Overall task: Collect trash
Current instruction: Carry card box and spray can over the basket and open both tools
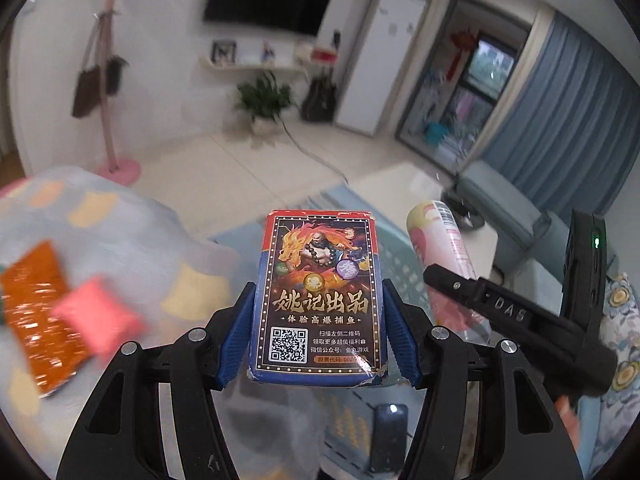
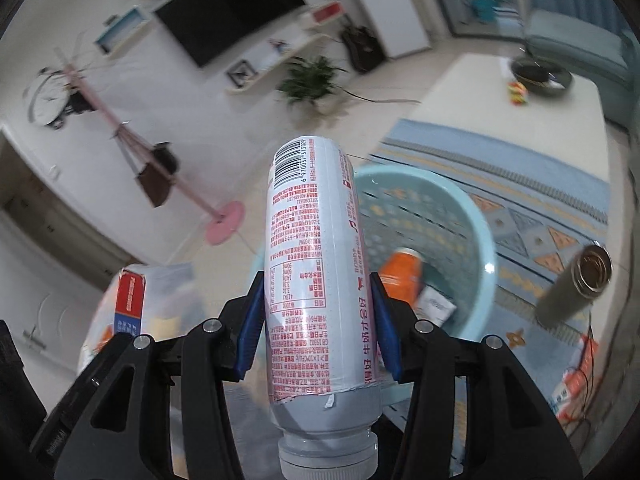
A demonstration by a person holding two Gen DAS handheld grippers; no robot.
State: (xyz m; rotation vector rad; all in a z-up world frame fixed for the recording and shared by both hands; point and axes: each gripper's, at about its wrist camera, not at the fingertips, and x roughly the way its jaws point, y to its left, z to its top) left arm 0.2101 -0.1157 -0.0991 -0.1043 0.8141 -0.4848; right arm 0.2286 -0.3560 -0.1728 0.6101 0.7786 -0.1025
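From the left wrist, the left gripper [image 1: 320, 332] clamps a playing-card box [image 1: 318, 300] upright by its long sides, so it can be carried to the light-blue basket [image 1: 404, 272] just behind it.

From the right wrist, the right gripper [image 2: 318, 324] grips a milk-drink bottle [image 2: 316, 280] cap-end inward, poised beside the basket [image 2: 472, 216], which already holds an orange packet [image 2: 402, 276].

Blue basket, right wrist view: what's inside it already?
Inside the blue basket lie an orange can and a white packet. The bottle in the right gripper covers the basket's left part.
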